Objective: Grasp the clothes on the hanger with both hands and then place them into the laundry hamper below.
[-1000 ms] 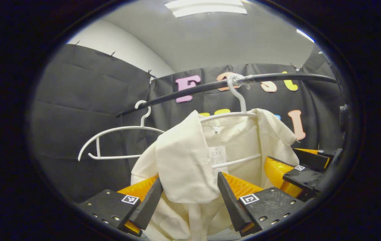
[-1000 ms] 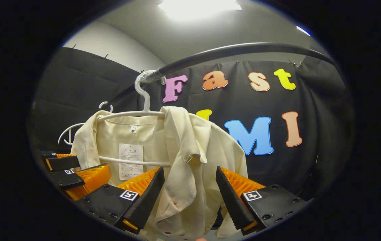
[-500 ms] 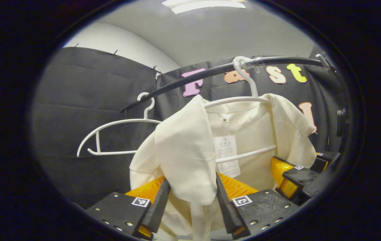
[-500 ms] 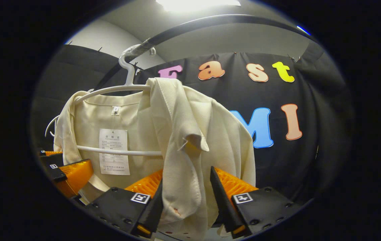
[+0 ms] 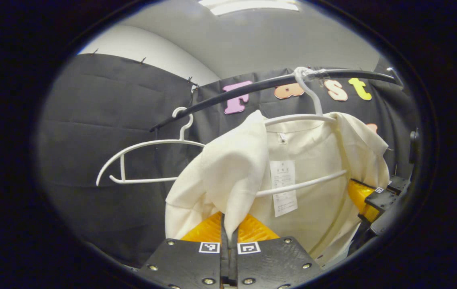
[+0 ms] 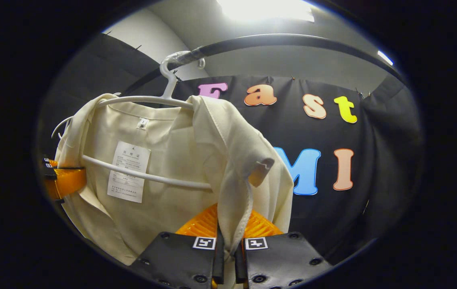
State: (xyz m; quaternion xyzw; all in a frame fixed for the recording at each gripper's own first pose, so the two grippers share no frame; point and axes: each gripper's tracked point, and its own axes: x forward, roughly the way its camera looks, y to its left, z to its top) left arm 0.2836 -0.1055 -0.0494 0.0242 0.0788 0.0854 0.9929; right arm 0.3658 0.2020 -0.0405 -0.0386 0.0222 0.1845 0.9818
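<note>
A cream shirt [image 5: 305,188] hangs open-fronted on a white hanger [image 5: 313,116] hooked over a black rail [image 5: 252,86]. In the left gripper view my left gripper [image 5: 228,237] is shut on the shirt's left front flap, the cloth pinched between both fingers. In the right gripper view the same shirt [image 6: 164,160] drapes over its hanger [image 6: 148,100], and my right gripper [image 6: 226,245] is shut on the right front flap. The right gripper [image 5: 373,196] also shows at the far right of the left gripper view, and the left gripper [image 6: 62,180] at the far left of the right gripper view.
A second, bare white hanger [image 5: 144,160] hangs on the rail to the left of the shirt. The rail [image 6: 284,40] curves overhead in the right gripper view. Black cloth walls close in behind and to the sides.
Both grippers went from open around the shirt's front flaps to shut on them. Both cameras moved in closer to the shirt.
</note>
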